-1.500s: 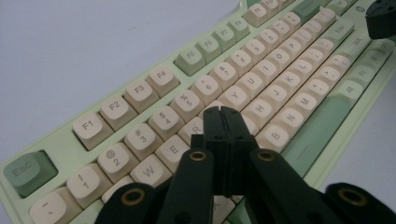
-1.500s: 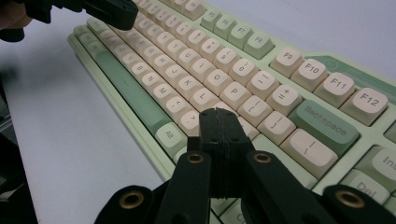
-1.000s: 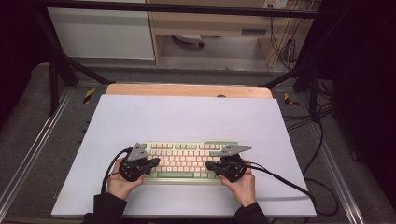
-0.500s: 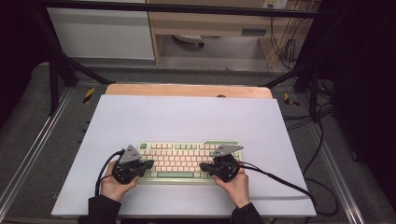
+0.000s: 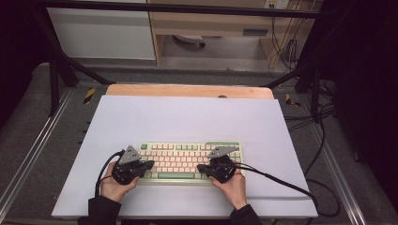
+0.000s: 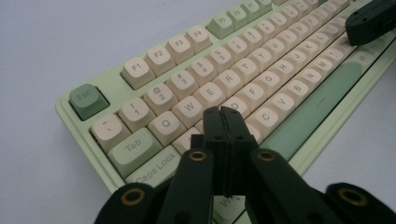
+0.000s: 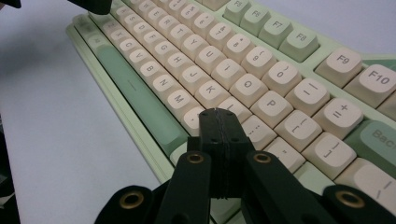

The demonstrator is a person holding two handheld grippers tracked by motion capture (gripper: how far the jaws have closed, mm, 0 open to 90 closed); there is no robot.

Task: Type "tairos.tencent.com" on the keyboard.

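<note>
A pale green keyboard (image 5: pixel 185 152) with cream keys lies on the white table sheet near the front edge. My left gripper (image 5: pixel 150 165) is shut and empty, its tip just above the home-row keys at the keyboard's left end (image 6: pixel 221 112). My right gripper (image 5: pixel 200 168) is also shut on nothing, hovering over the keys near L and the comma (image 7: pixel 217 114). Each is held in a hand coming in from the bottom of the high view. The right gripper (image 6: pixel 371 21) shows far off in the left gripper view. The left gripper (image 7: pixel 93 5) shows likewise in the right gripper view.
The white sheet (image 5: pixel 187 117) covers most of the table, with a wooden strip (image 5: pixel 187 90) along its back. A black cable (image 5: pixel 281 183) trails right from the right gripper, and another loops at the left (image 5: pixel 101 176). Dark frame posts and loose cables stand beyond the table's sides.
Both grippers have shifted slightly to the left over the keyboard. Their jaws stay shut.
</note>
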